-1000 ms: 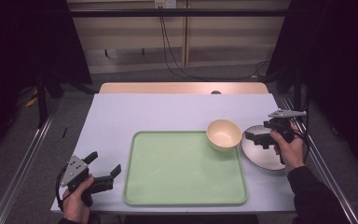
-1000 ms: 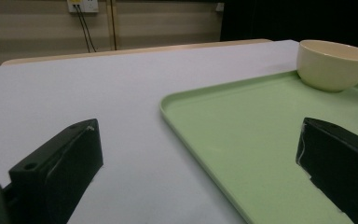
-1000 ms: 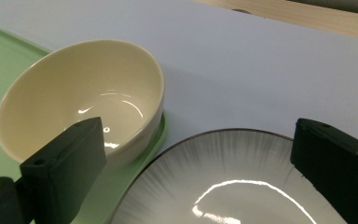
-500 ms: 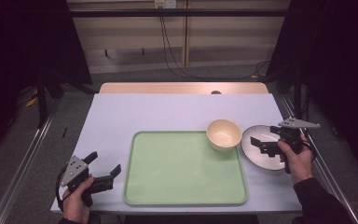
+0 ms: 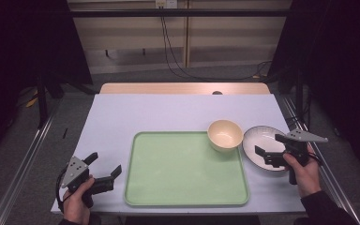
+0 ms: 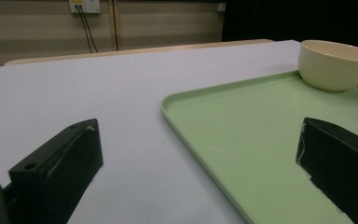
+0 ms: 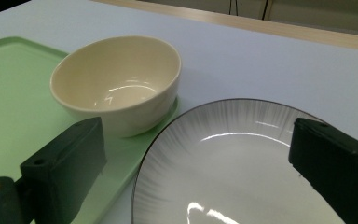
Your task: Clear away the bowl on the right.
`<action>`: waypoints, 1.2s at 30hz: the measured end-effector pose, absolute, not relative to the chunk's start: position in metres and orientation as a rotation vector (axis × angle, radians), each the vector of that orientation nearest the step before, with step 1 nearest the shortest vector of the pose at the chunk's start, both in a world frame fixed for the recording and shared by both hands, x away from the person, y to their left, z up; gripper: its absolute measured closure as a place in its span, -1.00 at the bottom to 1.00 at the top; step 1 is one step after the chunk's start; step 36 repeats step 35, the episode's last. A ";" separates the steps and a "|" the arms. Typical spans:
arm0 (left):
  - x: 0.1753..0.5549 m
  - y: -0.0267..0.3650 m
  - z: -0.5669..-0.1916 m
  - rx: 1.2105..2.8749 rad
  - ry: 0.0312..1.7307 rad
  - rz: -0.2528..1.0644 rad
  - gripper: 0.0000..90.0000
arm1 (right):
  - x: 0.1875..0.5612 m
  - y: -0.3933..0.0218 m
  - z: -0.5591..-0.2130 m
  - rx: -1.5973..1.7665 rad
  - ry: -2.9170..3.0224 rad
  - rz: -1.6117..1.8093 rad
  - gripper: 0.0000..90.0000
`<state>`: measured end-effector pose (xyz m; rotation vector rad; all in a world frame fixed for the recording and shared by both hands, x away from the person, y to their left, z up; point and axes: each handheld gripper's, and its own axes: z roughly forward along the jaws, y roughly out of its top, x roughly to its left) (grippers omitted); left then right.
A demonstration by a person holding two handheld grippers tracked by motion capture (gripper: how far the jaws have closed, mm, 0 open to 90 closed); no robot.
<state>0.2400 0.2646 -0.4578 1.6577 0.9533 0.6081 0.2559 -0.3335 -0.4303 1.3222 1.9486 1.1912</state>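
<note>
The right hand-held gripper (image 5: pixel 266 157) hangs open over the plate (image 5: pixel 262 145), jaws spread above it, with the cream bowl (image 5: pixel 224 134) just beyond on the tray's (image 5: pixel 183 187) corner.

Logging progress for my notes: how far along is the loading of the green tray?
Done: the cream bowl sits on the far right corner of the green plastic tray. In hand: the right gripper hovers open over the white ribbed plate, beside the tray. Left: gripping and moving that plate. The left gripper waits open.

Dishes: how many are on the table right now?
2: a cream bowl on the green tray's far right corner, and a plate beside it, under the right gripper.
</note>
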 end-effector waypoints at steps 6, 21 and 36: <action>0.240 0.264 -0.458 1.661 0.949 0.608 -0.99 | 0.241 -0.334 -0.436 1.325 1.944 1.206 -0.93; 0.240 0.265 -0.458 1.656 0.944 0.602 -0.99 | 0.212 -0.335 -0.445 1.277 1.959 1.201 -0.92; 0.241 0.264 -0.457 1.633 0.940 0.596 -0.99 | 0.208 -0.336 -0.450 1.245 2.000 1.199 -0.94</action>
